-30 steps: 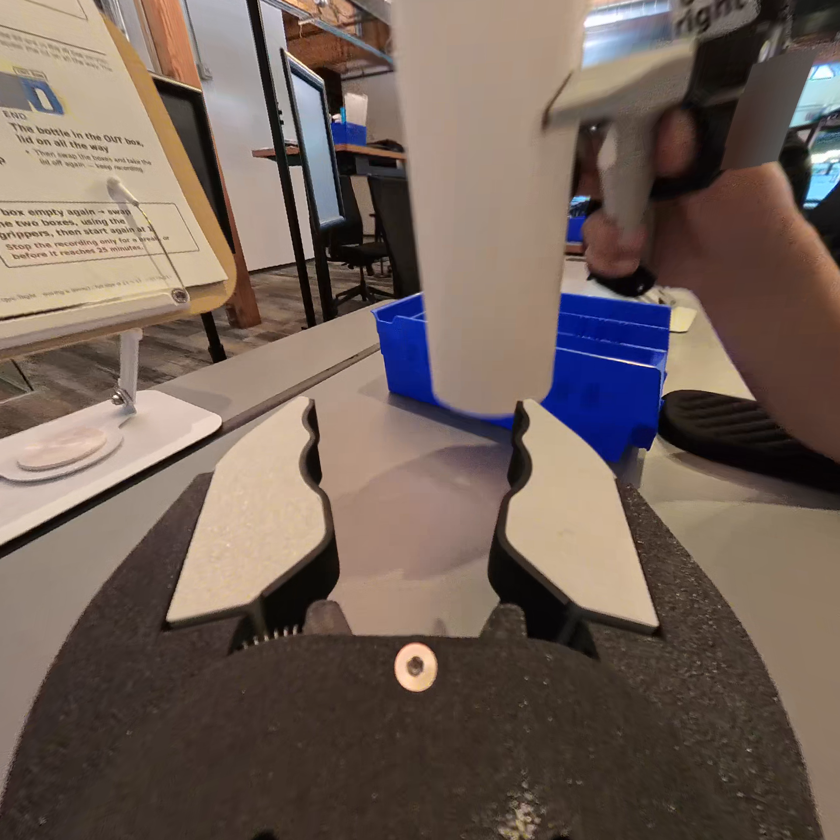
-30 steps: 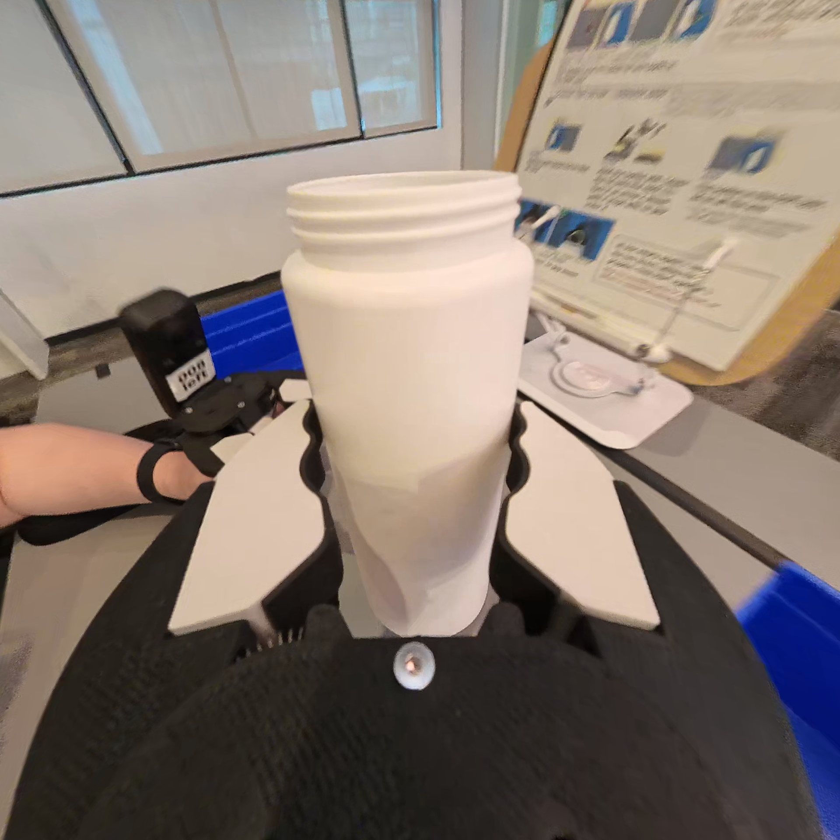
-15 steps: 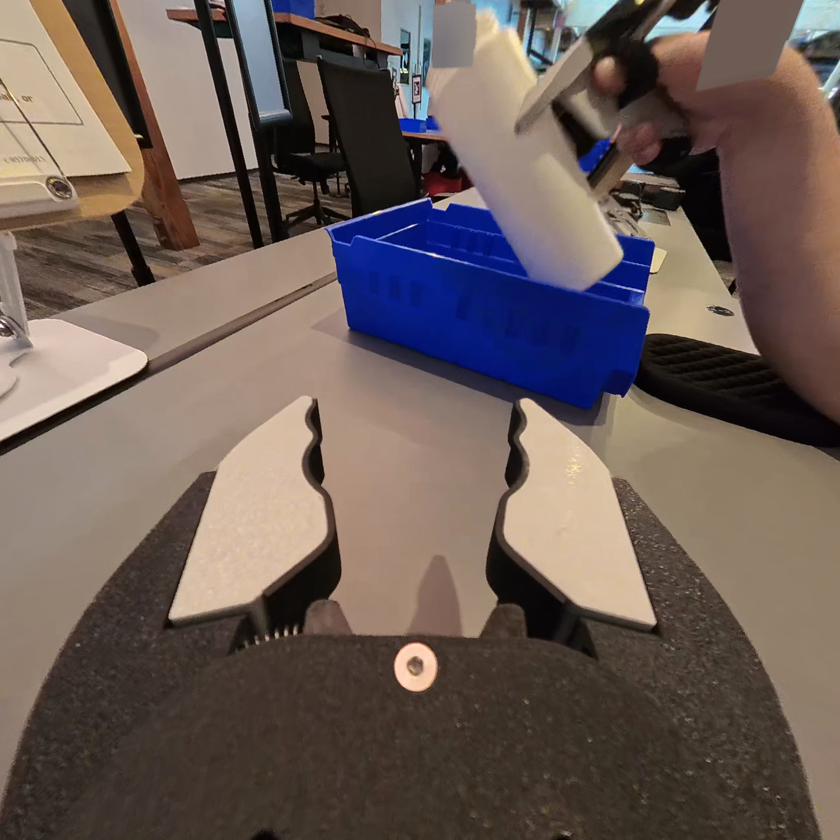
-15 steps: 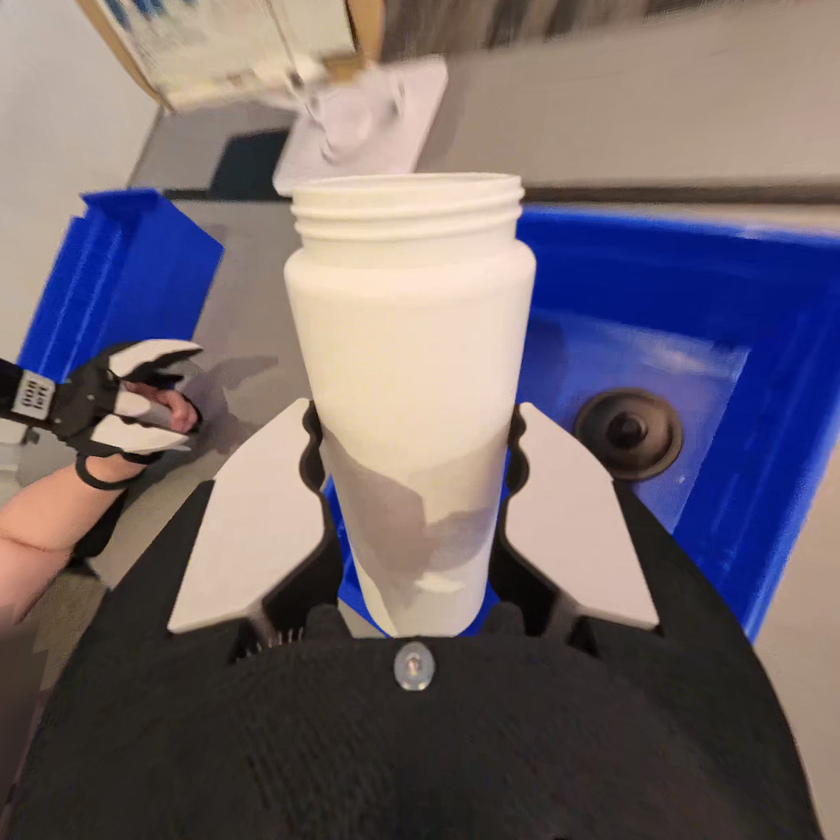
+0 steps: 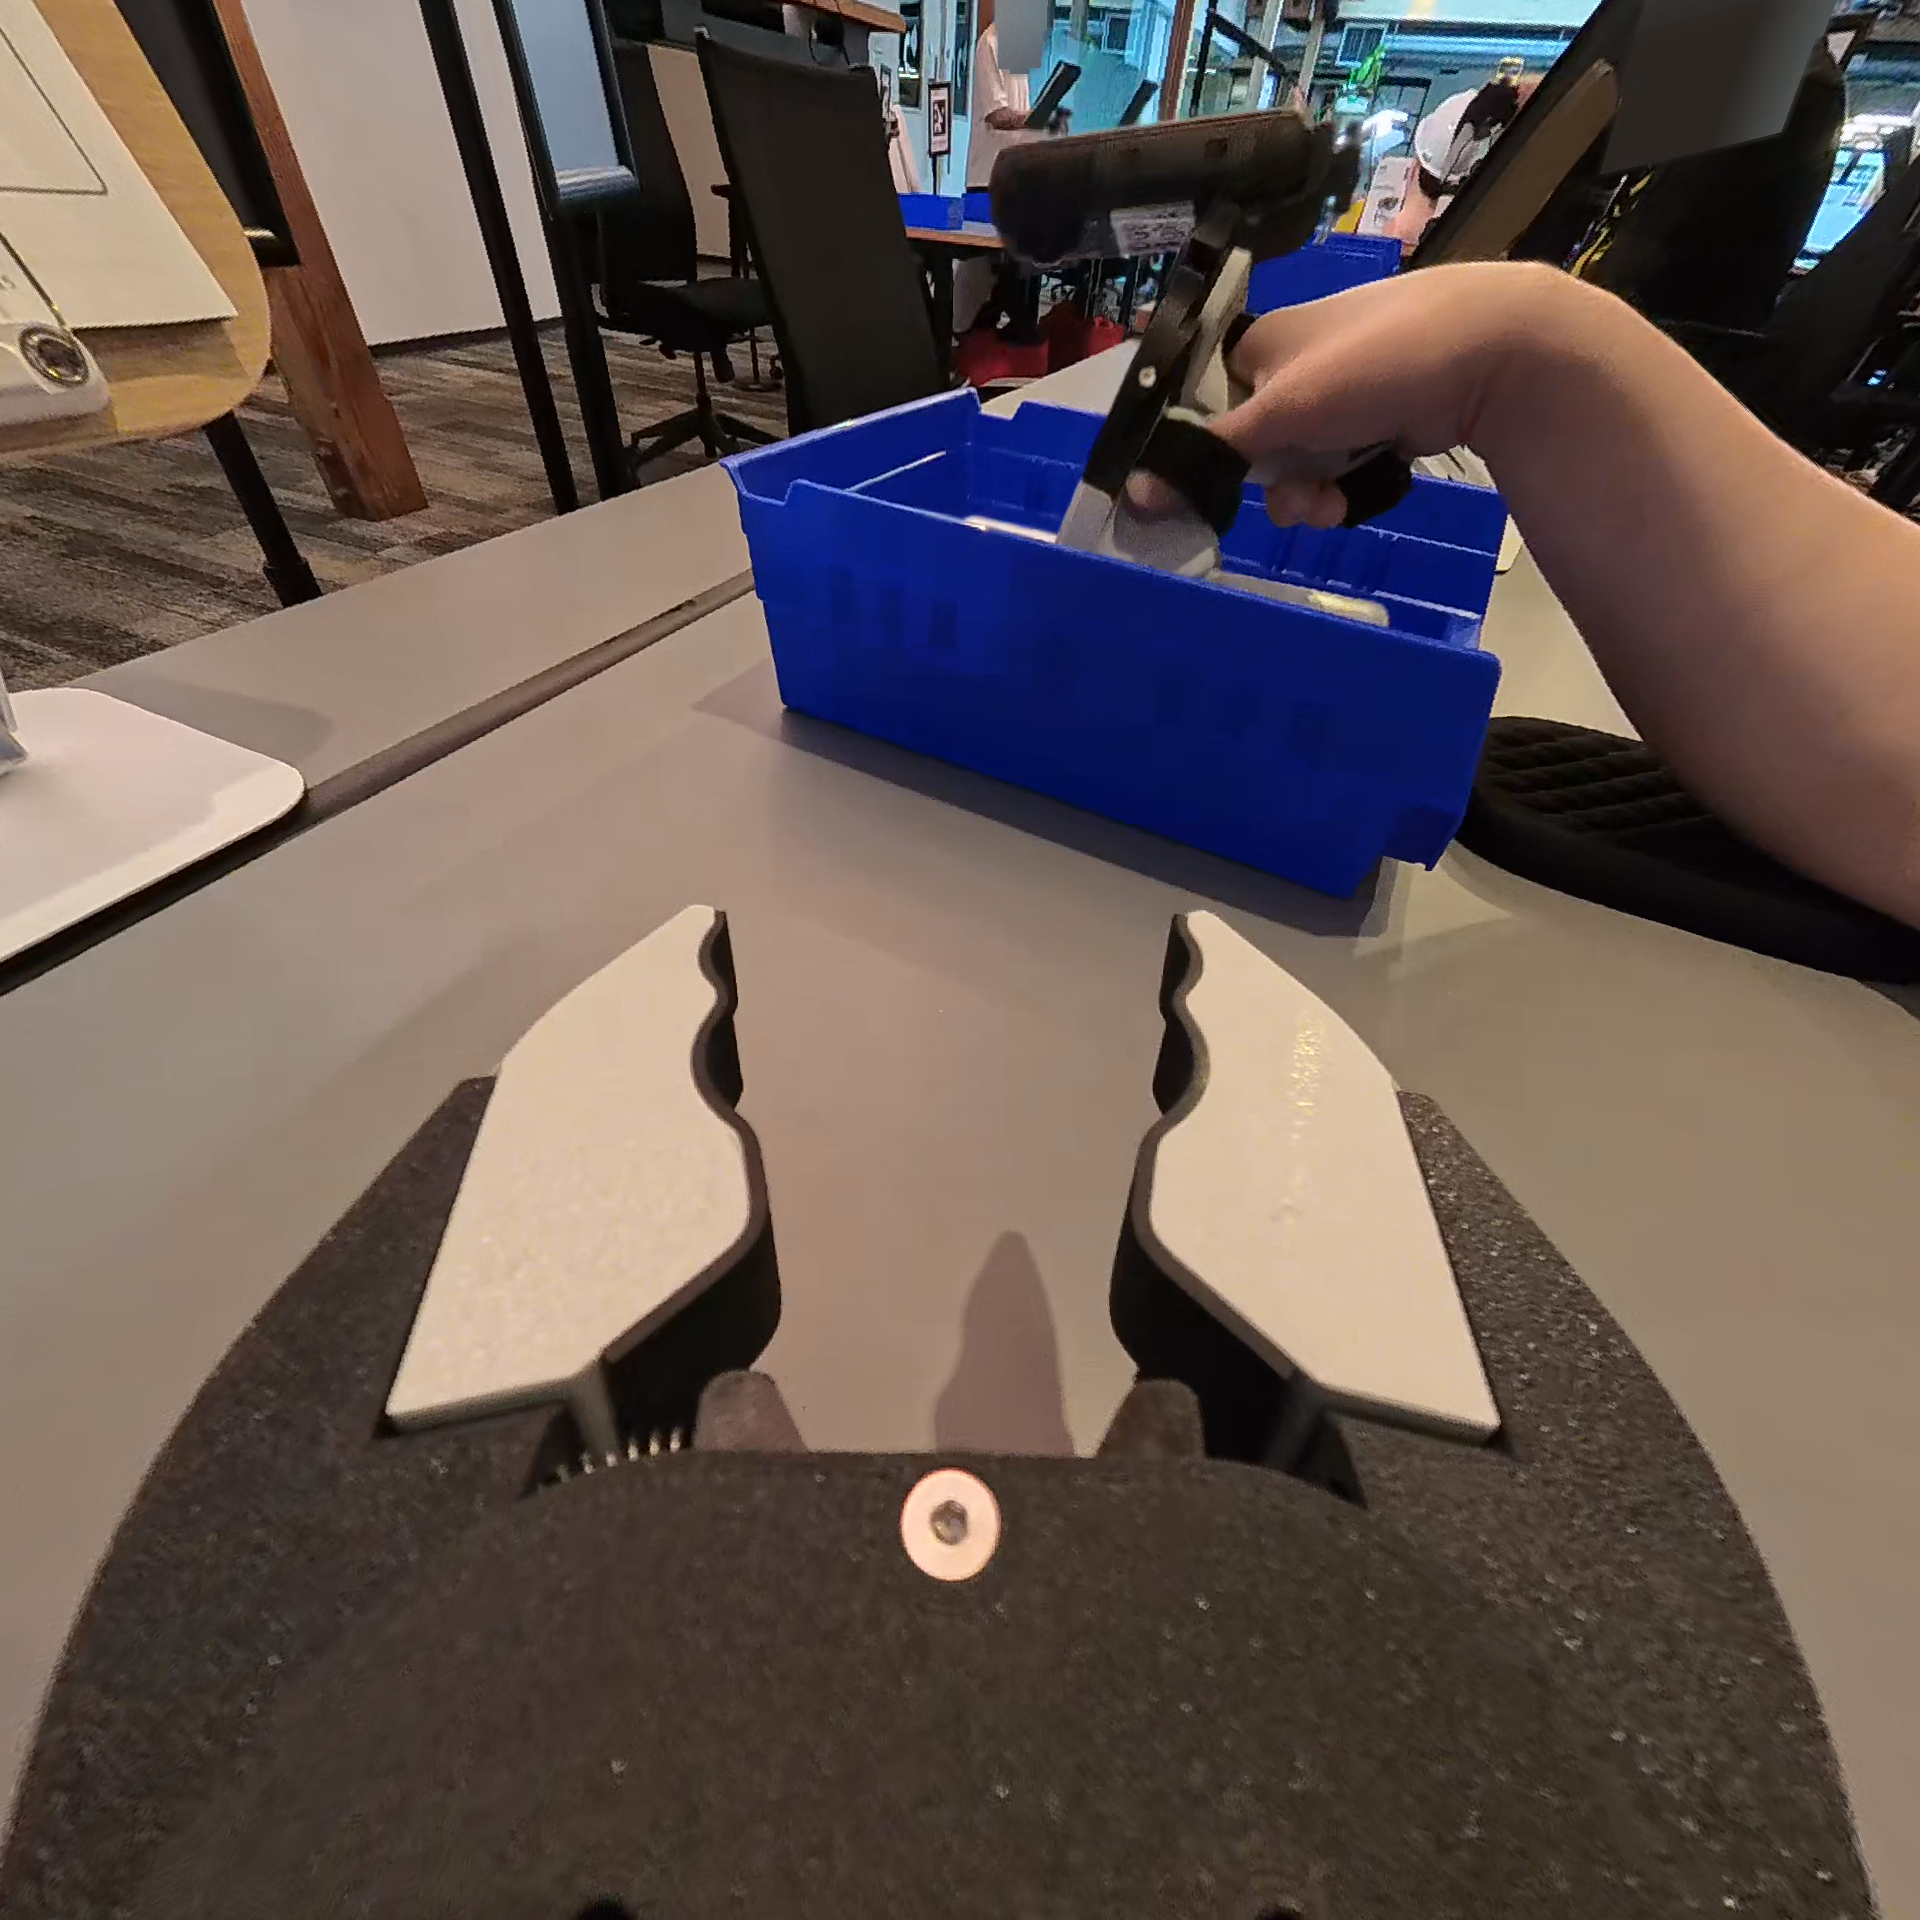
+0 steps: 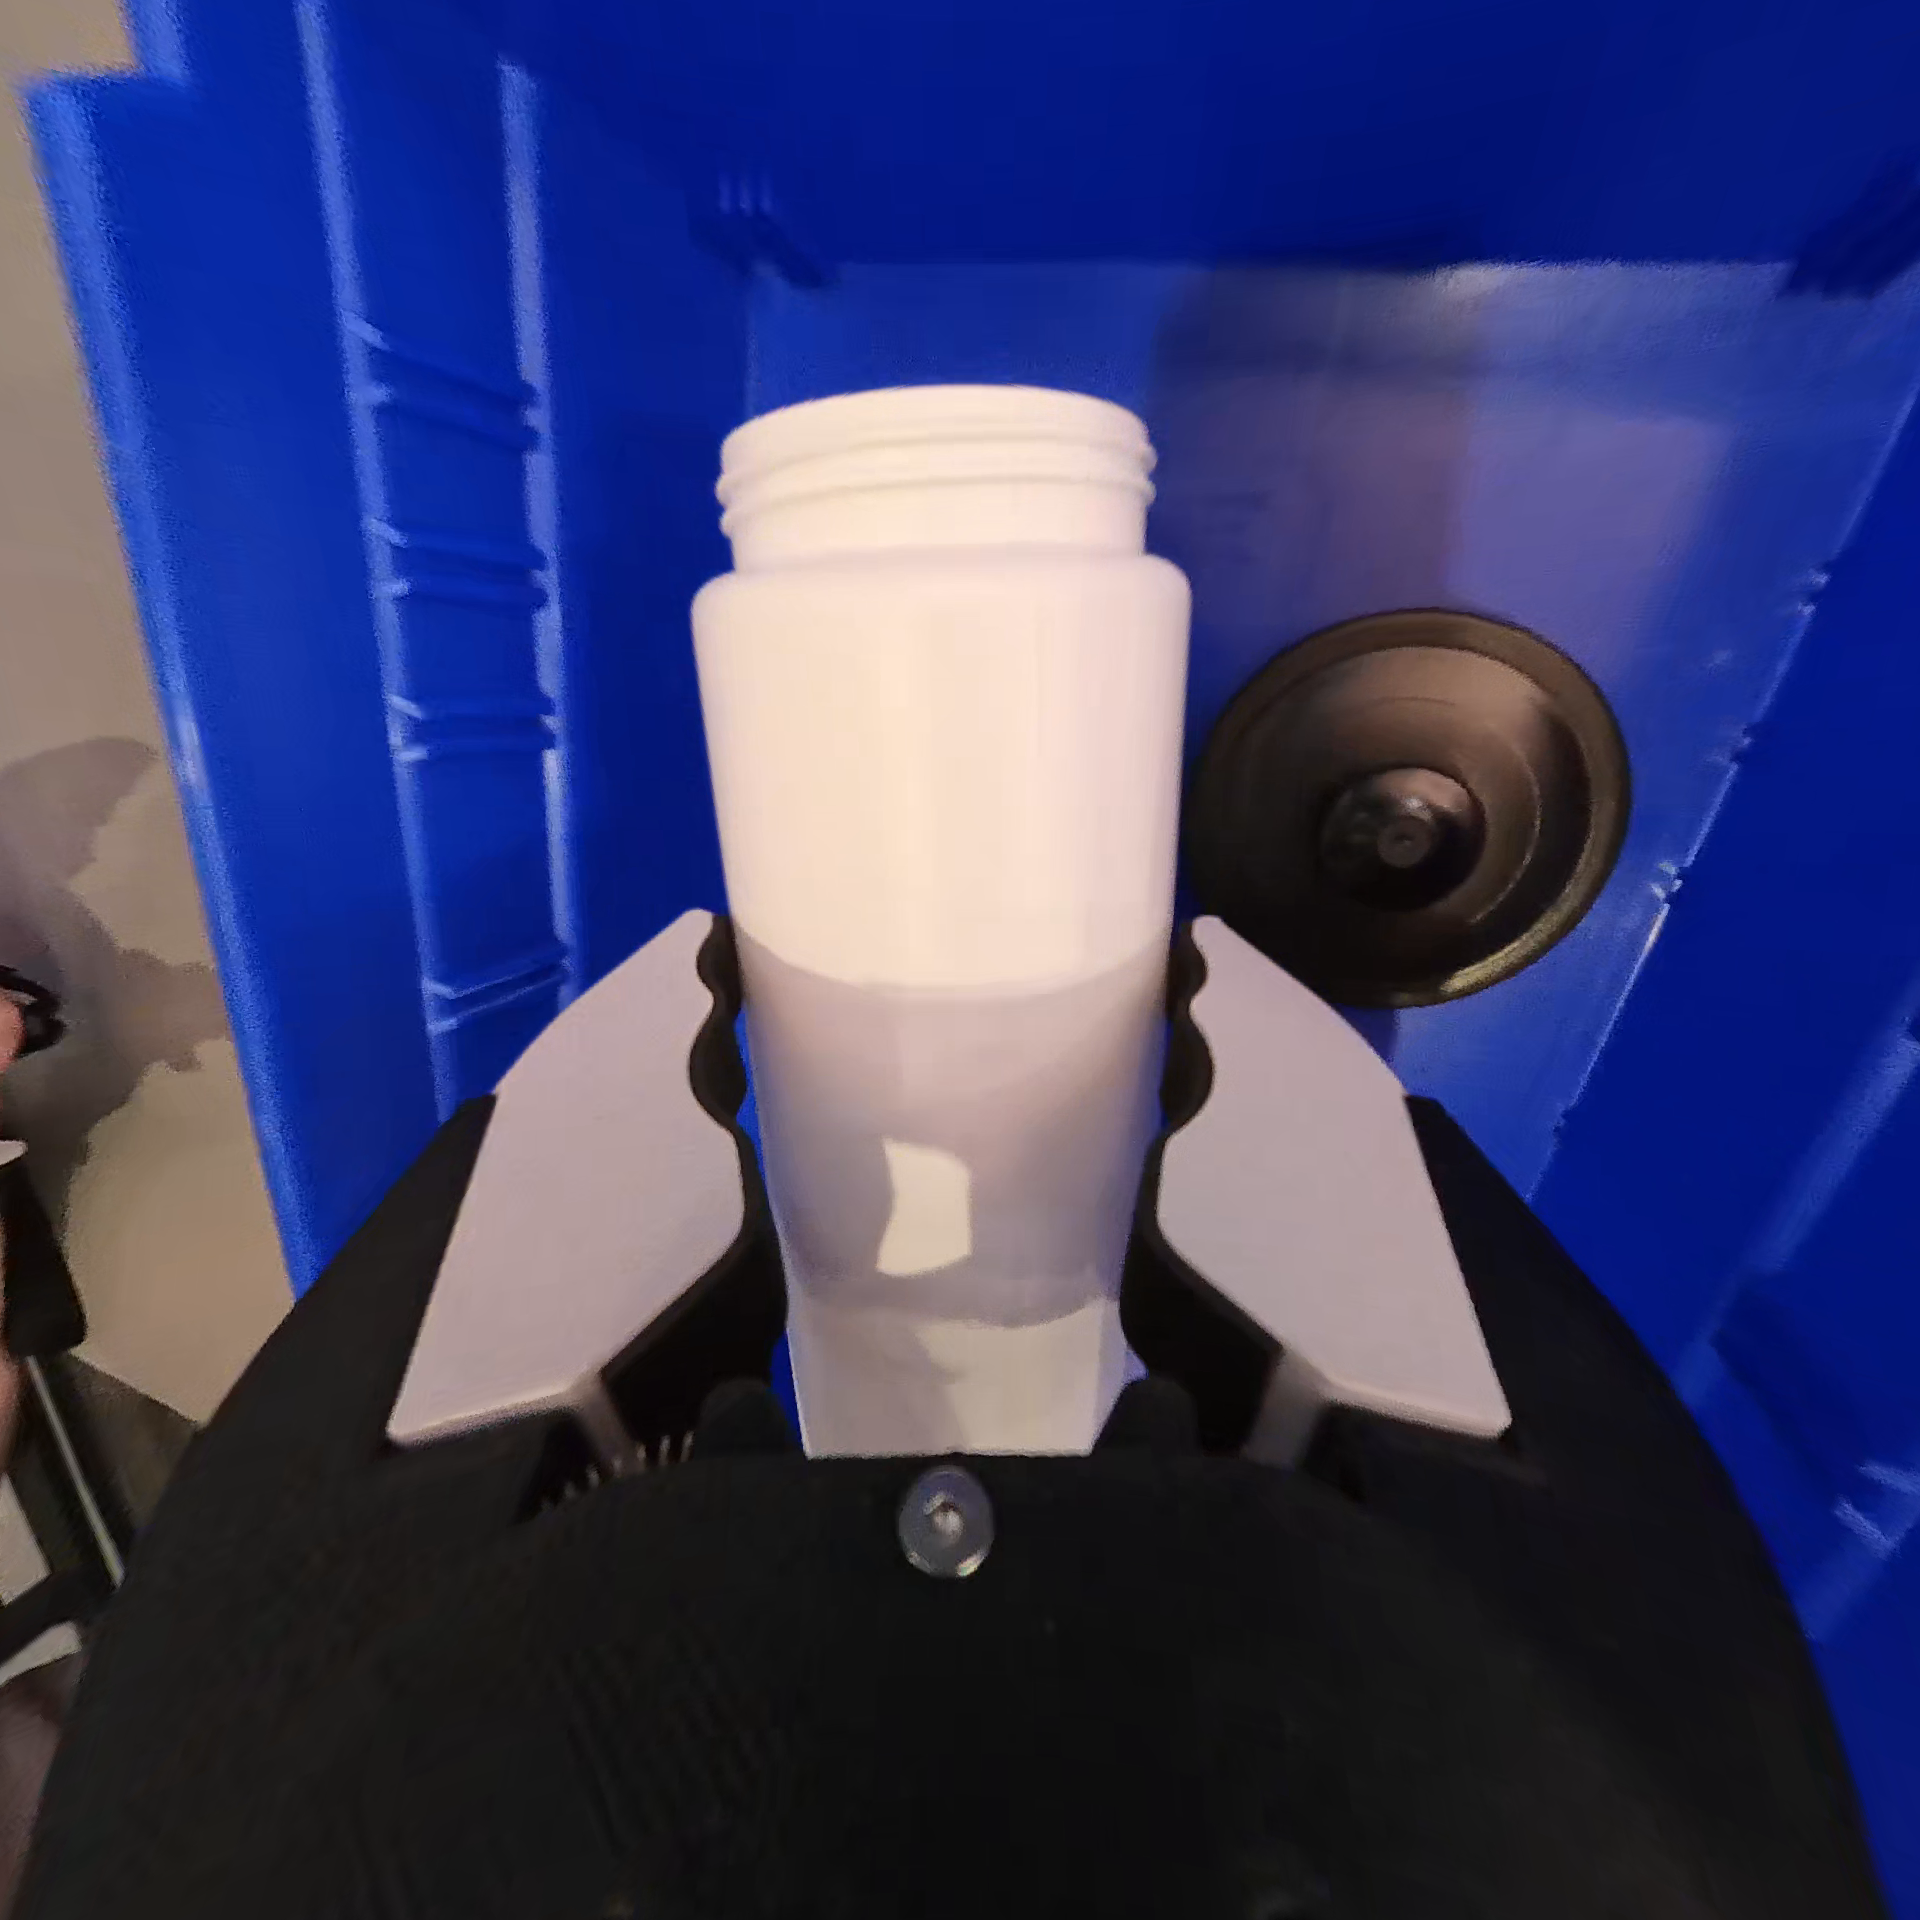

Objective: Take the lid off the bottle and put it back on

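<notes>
My right claw (image 6: 951, 1039) pinches the lidless bottle (image 6: 940, 790) low on its stiff, smooth, probably light body; lid (image 6: 1413, 810) at three o'clock in bin (image 6: 436, 582). Left claw (image 5: 951, 1049) spread, empty.

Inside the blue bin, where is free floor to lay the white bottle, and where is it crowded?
The right gripper holds the white bottle over the blue bin. Free floor: the strip between the ribbed wall and the black lid, under the bottle, and the patch beyond the lid toward the far wall. Crowded: the lid's side. Outside, bare table lies between the left gripper and the bin.
</notes>
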A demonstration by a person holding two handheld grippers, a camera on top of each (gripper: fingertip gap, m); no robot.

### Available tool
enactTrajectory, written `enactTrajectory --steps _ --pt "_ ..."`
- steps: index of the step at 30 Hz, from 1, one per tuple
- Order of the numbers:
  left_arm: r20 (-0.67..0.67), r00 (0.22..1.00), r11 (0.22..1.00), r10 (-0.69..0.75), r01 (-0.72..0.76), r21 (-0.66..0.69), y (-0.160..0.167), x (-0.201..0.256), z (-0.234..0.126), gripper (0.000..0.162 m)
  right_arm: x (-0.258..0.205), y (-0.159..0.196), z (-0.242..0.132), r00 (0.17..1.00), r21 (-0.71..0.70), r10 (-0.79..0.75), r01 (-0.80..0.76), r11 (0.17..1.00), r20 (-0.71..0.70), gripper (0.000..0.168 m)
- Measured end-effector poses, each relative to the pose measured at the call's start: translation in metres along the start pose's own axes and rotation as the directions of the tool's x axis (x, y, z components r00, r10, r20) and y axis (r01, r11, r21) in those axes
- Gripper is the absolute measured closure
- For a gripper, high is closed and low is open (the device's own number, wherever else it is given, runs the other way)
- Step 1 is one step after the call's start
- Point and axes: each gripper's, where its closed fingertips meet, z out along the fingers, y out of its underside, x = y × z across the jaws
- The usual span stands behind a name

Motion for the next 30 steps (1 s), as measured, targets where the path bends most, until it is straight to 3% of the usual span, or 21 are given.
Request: enactTrajectory --steps 5,10,15,18,20,23,27,30 --pt "0.019 1.0 1.0 0.001 0.0 -0.019 0.002 -0.003 0.0 0.083 0.0 -0.001 0.001 0.996 -0.004 -0.04 0.04 0.999 -0.074 0.087" --pt "0.034 0.999 1.0 0.005 -0.005 -0.009 -0.006 -0.002 -0.003 0.082 -0.005 -0.005 -0.012 0.966 -0.001 -0.191 0.194 0.981 -0.175 0.085" --pt "0.052 0.997 0.998 0.055 -0.056 0.025 -0.044 0.003 -0.02 0.081 -0.035 -0.024 -0.072 0.927 0.224 -0.313 0.357 0.907 -0.208 0.078" --pt "0.129 0.985 0.994 0.11 -0.108 -0.027 -0.073 -0.007 -0.042 0.082 -0.027 -0.03 -0.123 0.927 0.383 -0.279 0.36 0.851 -0.252 0.079" --pt "0.21 0.965 0.984 0.158 -0.137 -0.114 -0.086 -0.023 -0.066 0.086 -0.003 -0.028 -0.144 0.937 0.433 -0.215 0.32 0.843 -0.274 0.079" --pt "0.422 0.881 0.96 0.215 -0.109 -0.26 -0.096 -0.065 -0.119 0.088 0.052 -0.015 -0.146 0.954 0.39 -0.08 0.194 0.9 -0.289 0.079" --pt "0.652 0.72 0.864 0.238 0.149 -0.481 -0.065 -0.123 -0.209 0.079 0.095 -0.003 -0.12 0.978 0.303 0.026 0.038 0.952 -0.206 0.087" --pt "0.804 0.56 0.818 0.198 0.358 -0.451 -0.04 -0.167 -0.274 0.086 0.113 0.005 -0.102 0.974 0.225 0.047 0.004 0.974 -0.222 0.089"
